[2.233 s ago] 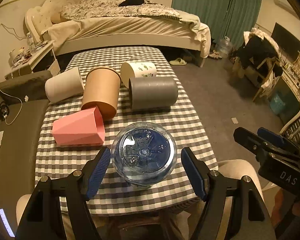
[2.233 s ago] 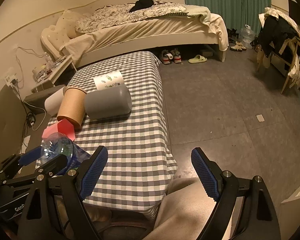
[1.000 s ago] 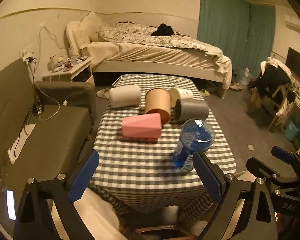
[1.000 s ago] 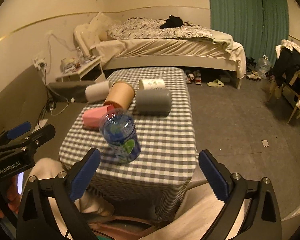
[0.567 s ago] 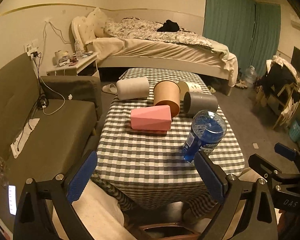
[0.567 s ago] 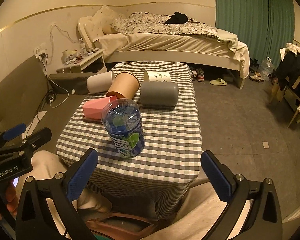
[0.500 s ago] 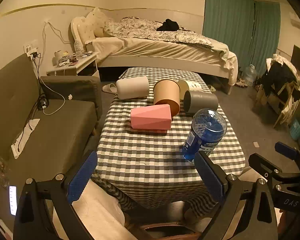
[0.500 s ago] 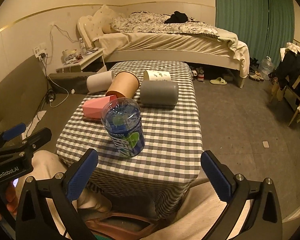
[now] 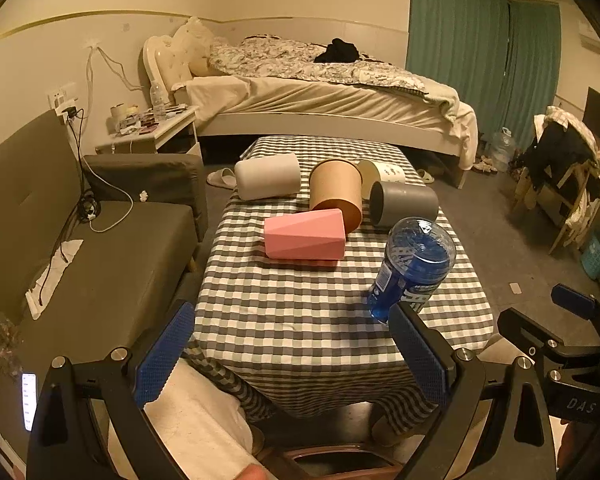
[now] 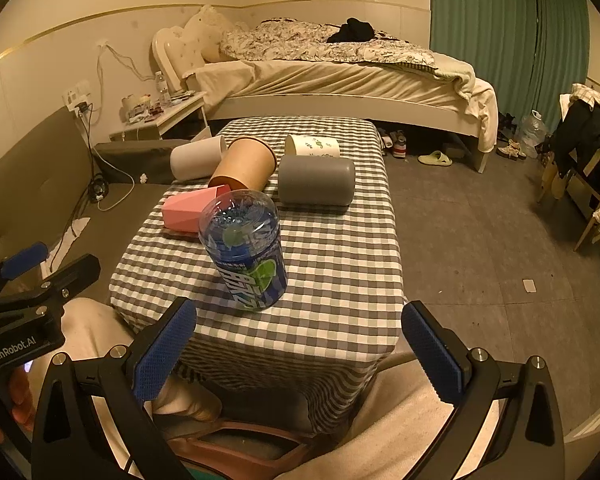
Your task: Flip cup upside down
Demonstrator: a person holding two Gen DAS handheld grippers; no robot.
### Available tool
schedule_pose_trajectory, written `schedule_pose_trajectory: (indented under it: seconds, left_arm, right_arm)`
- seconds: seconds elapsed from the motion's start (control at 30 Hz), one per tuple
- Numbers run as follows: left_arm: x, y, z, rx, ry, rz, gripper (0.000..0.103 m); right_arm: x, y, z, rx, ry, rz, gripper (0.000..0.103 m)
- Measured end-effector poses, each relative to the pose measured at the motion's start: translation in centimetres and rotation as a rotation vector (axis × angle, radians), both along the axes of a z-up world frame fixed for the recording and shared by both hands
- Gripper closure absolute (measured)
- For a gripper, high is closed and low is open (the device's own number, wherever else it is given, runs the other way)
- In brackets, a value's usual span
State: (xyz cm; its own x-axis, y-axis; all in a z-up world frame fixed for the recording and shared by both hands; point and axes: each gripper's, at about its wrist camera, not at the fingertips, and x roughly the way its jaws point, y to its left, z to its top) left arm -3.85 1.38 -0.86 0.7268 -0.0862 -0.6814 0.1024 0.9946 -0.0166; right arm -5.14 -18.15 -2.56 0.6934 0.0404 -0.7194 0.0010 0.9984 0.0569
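A clear blue plastic cup (image 9: 413, 272) with a printed label stands on the checked table (image 9: 300, 320) near its front right; its closed base faces up, so it looks upside down. It also shows in the right wrist view (image 10: 245, 251). Behind it several cups lie on their sides: pink faceted (image 9: 306, 233), brown (image 9: 336, 192), grey (image 9: 404, 203), white (image 9: 267, 176), and a patterned white one (image 9: 382, 171). My left gripper (image 9: 292, 354) is open and empty, held back from the table's front edge. My right gripper (image 10: 298, 354) is open and empty, also before the front edge.
A dark sofa (image 9: 60, 248) runs along the left of the table. A bed (image 9: 320, 92) stands behind it, with a nightstand (image 9: 152, 132) at the back left. A chair with clothes (image 9: 560, 168) stands at the right. The person's lap lies under both grippers.
Both grippers pulled back and up from the table over the last two seconds; the left one had the blue cup between its open fingers. In the last half second, almost nothing moved.
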Motion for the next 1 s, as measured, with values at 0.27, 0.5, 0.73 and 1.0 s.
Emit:
schedule_pose_trajectory:
  seconds: [0.27,0.5,0.73,1.0]
  left_arm:
    - [-0.1,0.28,0.01,0.003,0.002,0.005,0.002]
    - [-0.08,0.38,-0.07,0.005,0.005,0.007,0.002]
    - [-0.12,0.45,-0.24,0.007,0.004,0.009,0.002]
    - [-0.09,0.53,-0.36,0.006,0.008,0.013,0.002]
  right_arm:
    - [-0.19,0.09,0.0,-0.001,-0.002,-0.002,0.0]
    - [-0.31,-0.04,0.16,0.001,-0.001,-0.005,0.0]
    - [-0.38,-0.08,0.07,-0.002,0.004,-0.005,0.0]
    - [-0.22,-0.06,-0.26,-0.002,0.015,-0.008,0.0]
